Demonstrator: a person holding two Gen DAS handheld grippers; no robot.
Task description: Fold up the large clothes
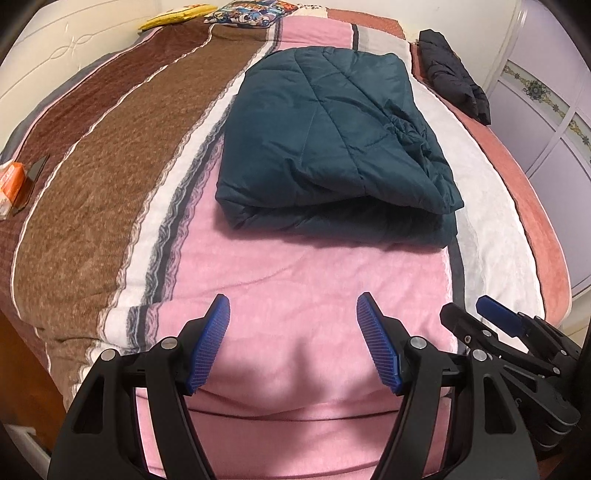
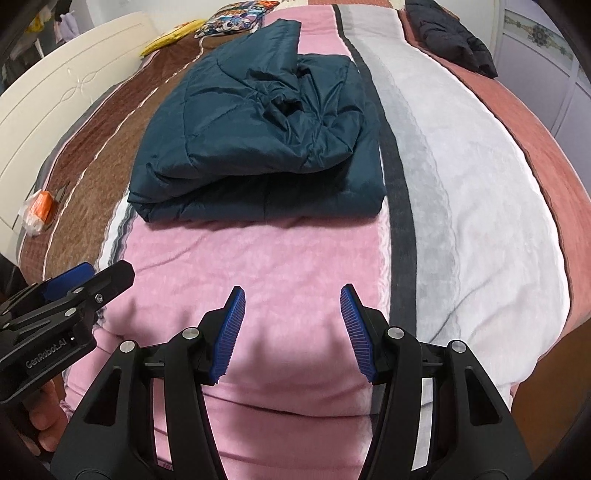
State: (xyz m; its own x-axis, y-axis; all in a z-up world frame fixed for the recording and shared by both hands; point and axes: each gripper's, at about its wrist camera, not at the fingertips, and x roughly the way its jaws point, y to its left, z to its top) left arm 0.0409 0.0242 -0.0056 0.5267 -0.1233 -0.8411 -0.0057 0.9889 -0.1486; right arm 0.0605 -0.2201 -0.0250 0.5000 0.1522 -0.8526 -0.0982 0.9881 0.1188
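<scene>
A dark teal quilted jacket [image 1: 332, 147] lies folded in a thick rectangle on the striped bed blanket [image 1: 295, 277]; it also shows in the right wrist view [image 2: 258, 140], with a bunched sleeve cuff on top. My left gripper [image 1: 293, 306] is open and empty, hovering over the pink stripe in front of the jacket. My right gripper [image 2: 291, 295] is open and empty, also short of the jacket's near edge. Each gripper shows at the other view's side: the right gripper [image 1: 476, 314] and the left gripper [image 2: 99, 273].
A black jacket [image 1: 454, 74] lies at the far right of the bed. An orange packet [image 1: 11, 184] sits at the left edge, a yellow item [image 1: 173, 14] and patterned pillow [image 1: 251, 11] at the far end. A white headboard [image 2: 55, 103] and a cabinet [image 1: 546, 110] flank the bed.
</scene>
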